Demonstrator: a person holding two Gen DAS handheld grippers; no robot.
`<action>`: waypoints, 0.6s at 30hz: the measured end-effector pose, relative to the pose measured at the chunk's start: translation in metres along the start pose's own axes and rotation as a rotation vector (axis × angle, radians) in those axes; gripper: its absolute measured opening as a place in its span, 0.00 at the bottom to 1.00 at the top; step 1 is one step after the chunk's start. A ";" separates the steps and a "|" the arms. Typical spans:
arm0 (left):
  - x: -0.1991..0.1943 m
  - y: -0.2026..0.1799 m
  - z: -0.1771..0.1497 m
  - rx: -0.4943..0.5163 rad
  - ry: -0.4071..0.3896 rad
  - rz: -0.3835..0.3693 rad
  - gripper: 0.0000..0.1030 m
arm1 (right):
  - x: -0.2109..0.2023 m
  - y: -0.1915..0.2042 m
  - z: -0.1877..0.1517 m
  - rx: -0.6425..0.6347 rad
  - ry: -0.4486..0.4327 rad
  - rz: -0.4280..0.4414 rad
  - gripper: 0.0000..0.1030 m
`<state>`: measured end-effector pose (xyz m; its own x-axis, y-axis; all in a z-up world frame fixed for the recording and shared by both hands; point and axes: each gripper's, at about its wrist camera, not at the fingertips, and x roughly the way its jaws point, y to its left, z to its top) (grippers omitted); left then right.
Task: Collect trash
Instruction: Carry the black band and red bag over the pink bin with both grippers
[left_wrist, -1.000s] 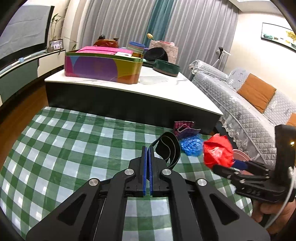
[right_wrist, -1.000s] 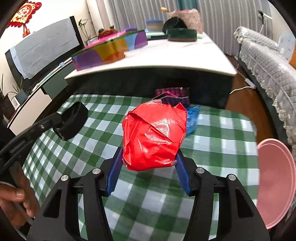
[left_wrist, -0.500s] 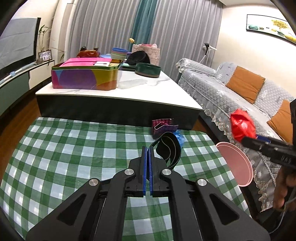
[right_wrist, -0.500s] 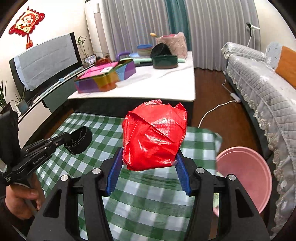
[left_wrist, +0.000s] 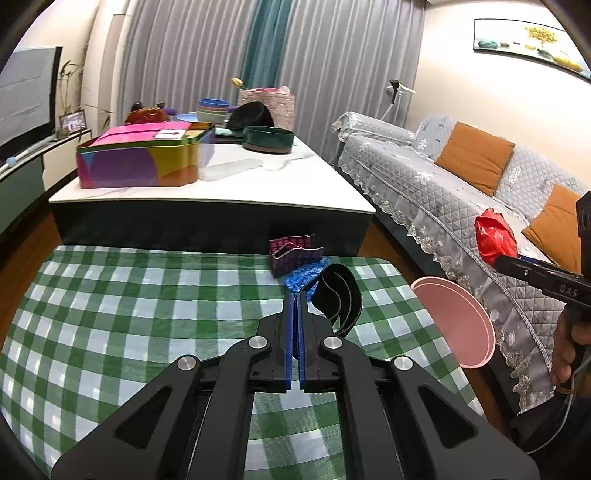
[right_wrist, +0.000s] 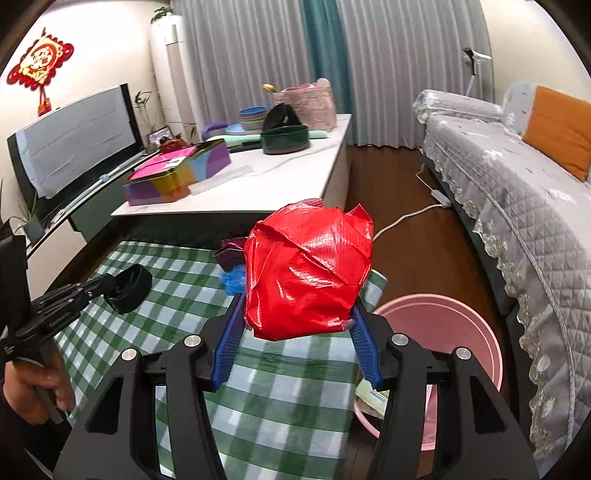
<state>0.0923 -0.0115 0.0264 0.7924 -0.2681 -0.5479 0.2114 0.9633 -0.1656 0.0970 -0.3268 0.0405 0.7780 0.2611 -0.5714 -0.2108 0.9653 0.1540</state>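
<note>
A green checked tablecloth (left_wrist: 147, 306) bears a purple patterned wrapper (left_wrist: 293, 254) touching blue crumpled plastic (left_wrist: 304, 273)

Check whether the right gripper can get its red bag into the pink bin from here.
Probably yes. The right gripper holds the red bag beside the table edge, and the pink bin stands open just below to its right, nothing between.

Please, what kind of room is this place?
Most likely a home living room. A sofa with a quilted grey cover and orange cushions stands along one wall, a covered television stands opposite, and long curtains hang behind a low white-topped table.
</note>
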 end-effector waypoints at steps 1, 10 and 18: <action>0.002 -0.002 0.000 0.004 0.001 -0.002 0.02 | 0.000 -0.003 -0.001 0.008 -0.003 -0.003 0.53; 0.022 -0.028 -0.002 0.030 0.024 -0.032 0.02 | -0.004 -0.022 -0.008 -0.007 -0.030 -0.072 0.53; 0.035 -0.049 -0.003 0.051 0.038 -0.067 0.02 | -0.004 -0.041 -0.015 0.026 -0.028 -0.100 0.53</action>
<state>0.1082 -0.0680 0.0123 0.7534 -0.3310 -0.5681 0.2928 0.9425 -0.1609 0.0935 -0.3677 0.0250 0.8109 0.1632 -0.5619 -0.1161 0.9861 0.1189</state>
